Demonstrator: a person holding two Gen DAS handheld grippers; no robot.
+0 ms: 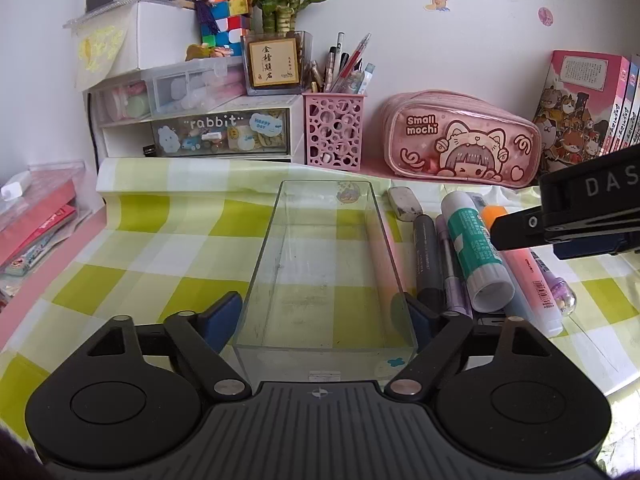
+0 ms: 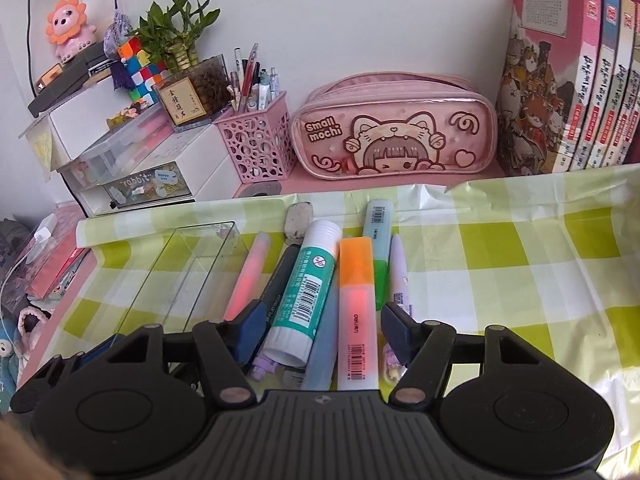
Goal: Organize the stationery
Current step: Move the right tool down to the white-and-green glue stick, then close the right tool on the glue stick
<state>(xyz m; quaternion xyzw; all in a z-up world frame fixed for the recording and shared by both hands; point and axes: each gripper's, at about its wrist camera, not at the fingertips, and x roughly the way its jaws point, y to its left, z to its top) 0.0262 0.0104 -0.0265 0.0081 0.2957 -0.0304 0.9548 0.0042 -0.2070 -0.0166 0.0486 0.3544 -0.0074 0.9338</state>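
Left gripper [image 1: 324, 312] clamps one clear tray [image 1: 320, 264]; beside it, right gripper [image 2: 318, 320] straddles, part-open, one glue stick [image 2: 304, 292] and three highlighters [image 2: 356, 304].

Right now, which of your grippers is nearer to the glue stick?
Right. The right gripper straddles the glue stick in the pile, while the left gripper clamps the clear box beside it.

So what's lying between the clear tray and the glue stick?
A pink highlighter beside the clear tray, then a dark grey marker against the glue stick; the right wrist view shows it.
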